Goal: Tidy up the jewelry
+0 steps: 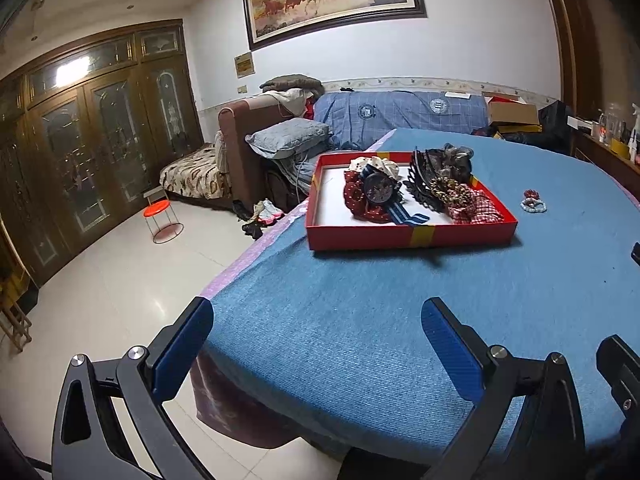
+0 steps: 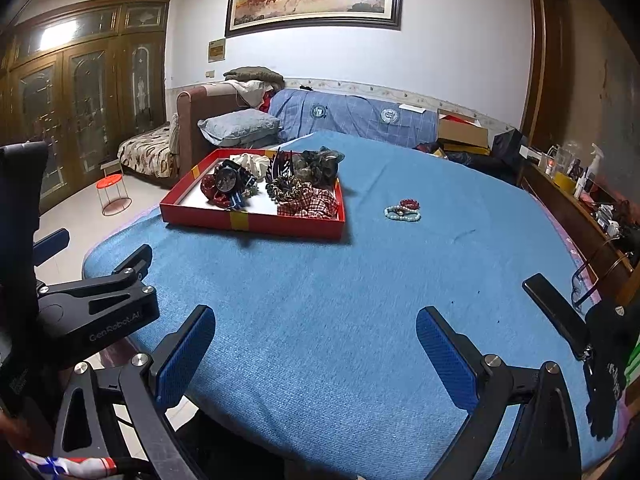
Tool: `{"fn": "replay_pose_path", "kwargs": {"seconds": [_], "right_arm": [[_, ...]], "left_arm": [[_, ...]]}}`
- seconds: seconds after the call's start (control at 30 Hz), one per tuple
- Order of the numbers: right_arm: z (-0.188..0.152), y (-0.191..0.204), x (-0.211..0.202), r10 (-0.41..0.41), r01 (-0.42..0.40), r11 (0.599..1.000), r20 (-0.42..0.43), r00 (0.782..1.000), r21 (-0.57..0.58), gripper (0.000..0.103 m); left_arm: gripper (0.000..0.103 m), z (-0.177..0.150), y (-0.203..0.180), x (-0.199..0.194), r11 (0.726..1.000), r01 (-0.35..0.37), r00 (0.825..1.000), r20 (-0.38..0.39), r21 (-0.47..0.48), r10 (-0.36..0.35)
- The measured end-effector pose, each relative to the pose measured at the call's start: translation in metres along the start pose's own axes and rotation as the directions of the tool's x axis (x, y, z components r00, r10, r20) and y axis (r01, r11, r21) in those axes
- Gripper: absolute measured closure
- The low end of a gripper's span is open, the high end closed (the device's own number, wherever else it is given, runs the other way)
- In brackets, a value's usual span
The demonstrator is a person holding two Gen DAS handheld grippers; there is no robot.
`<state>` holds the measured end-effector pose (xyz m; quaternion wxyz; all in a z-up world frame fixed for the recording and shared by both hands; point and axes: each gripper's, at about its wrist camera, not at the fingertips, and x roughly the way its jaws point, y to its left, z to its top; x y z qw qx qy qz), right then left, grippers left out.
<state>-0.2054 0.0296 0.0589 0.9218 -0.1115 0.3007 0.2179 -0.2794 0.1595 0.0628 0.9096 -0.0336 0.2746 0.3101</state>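
A red tray [image 1: 408, 237] [image 2: 248, 224] sits on the blue-covered table [image 1: 360, 320] [image 2: 340, 300]. It holds a dark watch [image 1: 379, 191] [image 2: 227, 179], scrunchies, a black hair claw [image 1: 420, 184] and a plaid scrunchie [image 2: 310, 202]. Beaded bracelets [image 1: 533, 203] [image 2: 404, 210] lie on the cloth to the right of the tray. My left gripper [image 1: 316, 328] is open and empty near the table's front edge. My right gripper [image 2: 316, 336] is open and empty over the front of the table. The left gripper also shows in the right wrist view [image 2: 100, 264] at the left.
A black phone [image 2: 556, 312] and glasses [image 2: 592, 276] lie at the table's right edge. A sofa [image 1: 400, 114] with pillows stands behind the table. A sideboard [image 2: 580, 216] with bottles is at the right. A red stool [image 1: 164, 220] stands on the tiled floor at the left.
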Motion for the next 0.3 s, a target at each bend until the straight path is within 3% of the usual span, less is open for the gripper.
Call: {"fn": "replay_pose_path", "kwargs": {"seconds": [0.13,0.3], "right_arm": [[0.0,-0.003,0.002,0.004,-0.004,1.0,-0.007,1.0,0.01,0.001],[0.001,-0.016,0.001,0.001,-0.001,0.999,-0.003,1.0,0.052,0.001]], "left_arm": [[0.0,0.001,0.005,0.005,1.0,0.002,1.0,-0.018,-0.001,-0.002],[0.0,0.006,-0.001,-0.001,0.999,-0.012,1.0,0.022,0.039,0.011]]}}
